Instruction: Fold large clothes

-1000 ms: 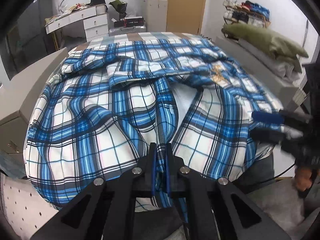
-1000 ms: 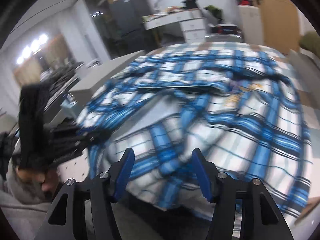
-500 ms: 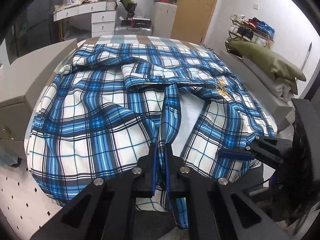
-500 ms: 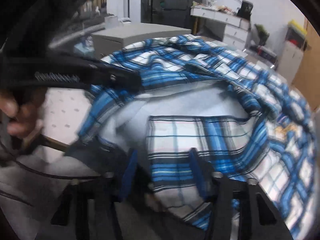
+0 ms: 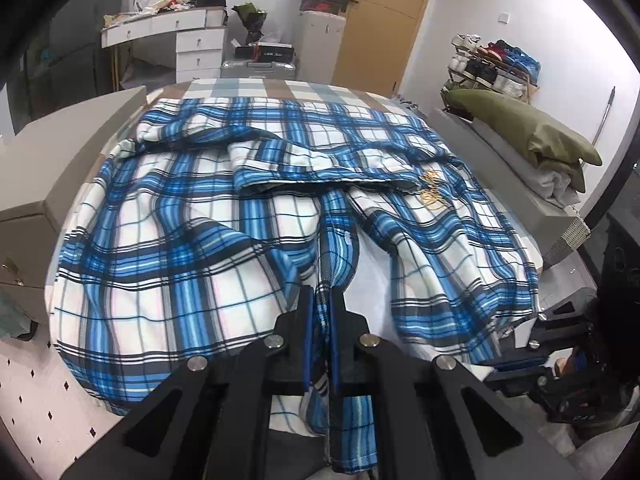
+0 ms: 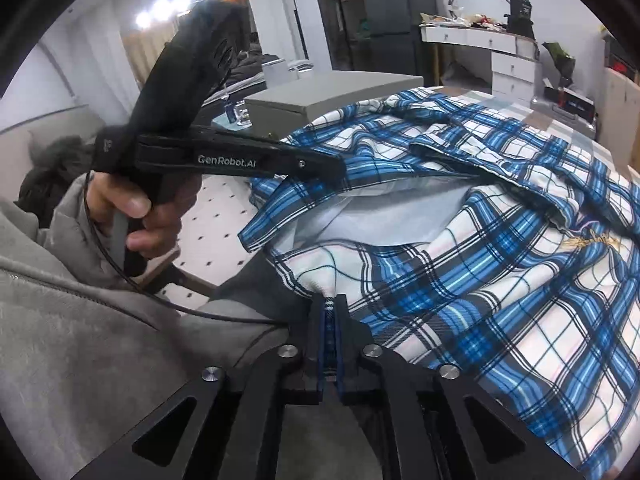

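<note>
White drawers [image 5: 199, 53], wooden door [image 5: 384, 20], shoe rack [image 5: 492, 68].

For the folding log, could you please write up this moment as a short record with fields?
garment: blue and white plaid shirt, spread open on the bed, white lining showing
left gripper: shut on the shirt's front edge
right gripper: jaws have just been closing, now shut on the shirt's other front edge
surface: checked bedcover
left hand: gripping the left gripper's handle
nearby: olive pillow, white drawers
fold: not yet made
</note>
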Available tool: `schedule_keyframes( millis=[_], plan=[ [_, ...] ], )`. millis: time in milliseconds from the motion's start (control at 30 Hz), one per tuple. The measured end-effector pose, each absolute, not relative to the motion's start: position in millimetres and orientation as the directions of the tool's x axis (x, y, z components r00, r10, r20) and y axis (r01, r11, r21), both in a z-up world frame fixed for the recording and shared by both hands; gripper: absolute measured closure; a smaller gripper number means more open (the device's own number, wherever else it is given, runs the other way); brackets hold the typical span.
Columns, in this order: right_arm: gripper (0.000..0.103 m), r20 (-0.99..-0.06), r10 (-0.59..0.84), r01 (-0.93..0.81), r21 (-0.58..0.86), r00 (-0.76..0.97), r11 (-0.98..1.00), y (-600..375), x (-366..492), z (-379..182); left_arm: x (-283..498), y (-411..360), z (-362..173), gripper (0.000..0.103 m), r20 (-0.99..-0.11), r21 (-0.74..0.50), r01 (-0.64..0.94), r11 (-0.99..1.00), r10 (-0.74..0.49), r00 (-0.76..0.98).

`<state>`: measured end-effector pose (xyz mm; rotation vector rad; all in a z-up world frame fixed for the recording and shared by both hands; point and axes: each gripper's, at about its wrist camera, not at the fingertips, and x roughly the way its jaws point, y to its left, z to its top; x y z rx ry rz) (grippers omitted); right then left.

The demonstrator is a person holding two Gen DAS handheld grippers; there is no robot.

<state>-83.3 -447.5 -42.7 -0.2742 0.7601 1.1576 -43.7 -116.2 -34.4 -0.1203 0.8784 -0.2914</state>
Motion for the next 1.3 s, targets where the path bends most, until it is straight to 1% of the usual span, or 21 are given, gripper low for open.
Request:
schedule_keyframes(
  millis=[33,100,200,300,333,400,467,500,533,567,600,633,667,767,800,833,867,900,1000,1100,1300],
  plan=[
    [0.075,-0.676,0.707,-0.887,0.173,0.209,0.428,-446,-82,-45,-43,-118,-34,0.101,-0.737,-0.239,0.207,0.949,-0.316,0.597],
    [0.048,-0.686,0.69,-0.878,0.16,0.229,0.451,-446,-80,-47,-42,-125,-36,0.101,-0.738,-0.268,0.234,0.935,-0.355,0.575],
    [0.048,-0.663,0.716,-0.887,0.17,0.22,0.429,-449,-81,-41,-43,-144,-44,0.101,-0.762,-0.275,0.287,0.918,-0.39,0.517],
    [0.048,-0.648,0.719,-0.87,0.173,0.251,0.461,-455,-76,-35,-46,-164,-57,0.098,-0.808,-0.232,0.341,0.911,-0.376,0.453],
    [0.048,-0.648,0.714,-0.86,0.174,0.266,0.479,-457,-73,-35,-47,-166,-57,0.091,-0.813,-0.227,0.348,0.91,-0.373,0.447],
    [0.048,-0.643,0.712,-0.843,0.189,0.281,0.504,-459,-67,-36,-48,-168,-54,0.083,-0.804,-0.24,0.364,0.9,-0.394,0.445],
    [0.048,-0.64,0.7,-0.81,0.204,0.315,0.551,-462,-58,-37,-50,-166,-46,0.077,-0.771,-0.266,0.374,0.888,-0.429,0.471],
    [0.048,-0.641,0.695,-0.796,0.211,0.325,0.567,-464,-54,-37,-49,-166,-41,0.069,-0.75,-0.29,0.378,0.879,-0.454,0.482],
    [0.048,-0.644,0.686,-0.778,0.218,0.339,0.589,-466,-49,-38,-47,-167,-38,0.065,-0.736,-0.306,0.384,0.871,-0.472,0.485],
    [0.048,-0.649,0.674,-0.762,0.218,0.353,0.609,-469,-45,-39,-44,-169,-36,0.065,-0.725,-0.307,0.385,0.87,-0.476,0.497],
    [0.049,-0.657,0.658,-0.748,0.211,0.368,0.629,-469,-41,-41,-39,-172,-35,0.065,-0.72,-0.304,0.387,0.87,-0.476,0.505],
    [0.057,-0.673,0.627,-0.725,0.193,0.393,0.662,-471,-37,-43,-35,-173,-36,0.065,-0.722,-0.305,0.384,0.871,-0.475,0.503],
    [0.059,-0.684,0.609,-0.712,0.185,0.401,0.677,-474,-34,-45,-29,-175,-39,0.065,-0.729,-0.305,0.375,0.876,-0.467,0.499],
    [0.06,-0.693,0.576,-0.673,0.177,0.432,0.718,-492,-27,-48,-18,-181,-50,0.065,-0.759,-0.275,0.358,0.892,-0.43,0.489],
    [0.06,-0.702,0.558,-0.662,0.165,0.442,0.731,-497,-25,-50,-14,-181,-55,0.067,-0.772,-0.26,0.344,0.902,-0.409,0.487],
    [0.06,-0.713,0.544,-0.654,0.158,0.443,0.74,-501,-22,-52,-14,-181,-59,0.082,-0.78,-0.248,0.335,0.909,-0.392,0.487],
    [0.06,-0.721,0.533,-0.646,0.155,0.443,0.747,-505,-20,-55,-11,-181,-64,0.09,-0.795,-0.227,0.323,0.919,-0.367,0.484],
    [0.06,-0.726,0.522,-0.64,0.149,0.447,0.754,-506,-19,-57,-10,-182,-67,0.096,-0.805,-0.219,0.316,0.923,-0.354,0.476],
    [0.06,-0.758,0.453,-0.612,0.092,0.469,0.786,-510,-17,-67,-11,-178,-64,0.096,-0.796,-0.235,0.316,0.919,-0.369,0.48],
    [0.06,-0.744,0.479,-0.606,0.127,0.465,0.785,-518,-17,-64,-15,-177,-60,0.096,-0.781,-0.263,0.327,0.908,-0.399,0.48],
    [0.059,-0.601,0.648,-0.585,0.339,0.468,0.737,-518,-9,-41,-20,-199,-64,0.096,-0.787,-0.257,0.403,0.878,-0.432,0.44]
  ],
)
